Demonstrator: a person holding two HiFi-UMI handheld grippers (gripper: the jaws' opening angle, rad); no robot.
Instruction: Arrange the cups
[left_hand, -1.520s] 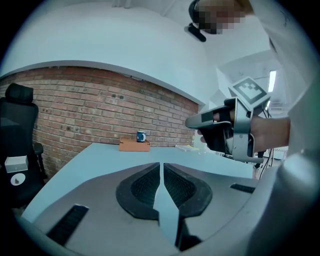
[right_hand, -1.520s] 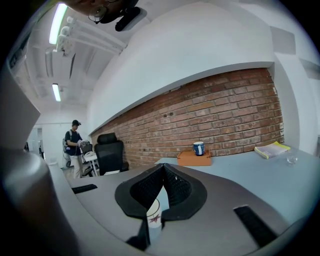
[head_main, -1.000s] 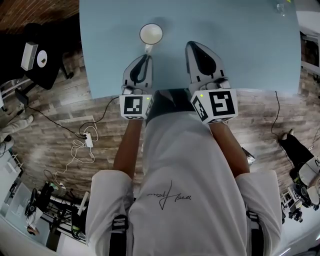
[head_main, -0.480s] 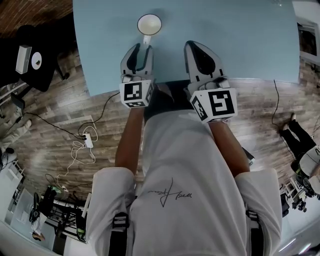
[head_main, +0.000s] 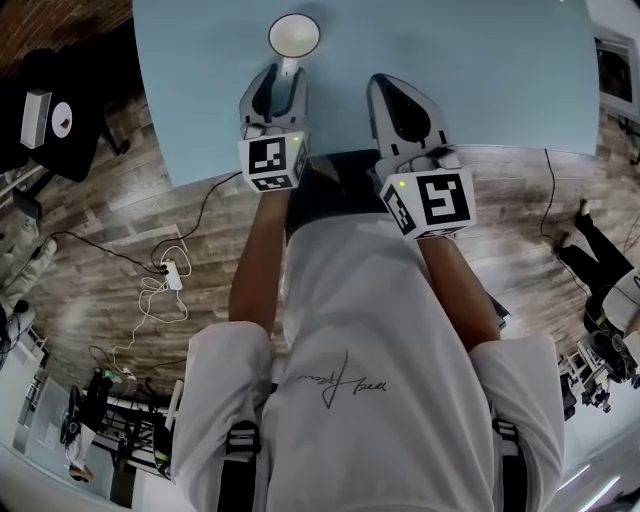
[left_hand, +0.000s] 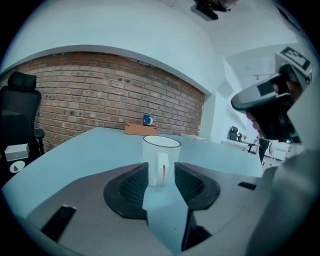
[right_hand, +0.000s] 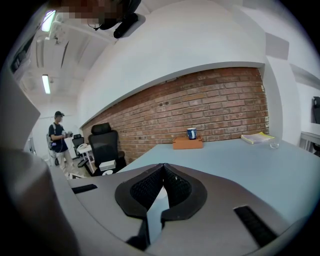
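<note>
A white cup (left_hand: 161, 156) stood upright on the pale blue table (head_main: 490, 70), near the edge closest to the person, its handle turned back toward the left gripper (left_hand: 161, 171); that gripper's jaws had just been opening and stood wide apart, with the handle between their tips but neither pad pressing on it, so the cup rested on the table on its own. In the head view the cup sat just ahead of the left gripper's tips, its rim a pale ring.

The right gripper (right_hand: 162, 167) hovered over the same near edge, to the right of the cup and apart from it; its jaws were closed tip to tip with nothing between them.

Further off, at the far end of the table, a blue mug (right_hand: 191, 133) sat on a flat cardboard box (right_hand: 188, 143), and a yellowish stack of paper (right_hand: 257, 138) lay to the right of it; behind them ran a brick wall (right_hand: 210, 107). A black office chair (right_hand: 105, 145) stood beside the table's left side; beyond it a person (right_hand: 58, 135) was standing. Below the table edge lay wood-pattern flooring (head_main: 110, 230) with a white power strip (head_main: 176, 280) and loose cable.
</note>
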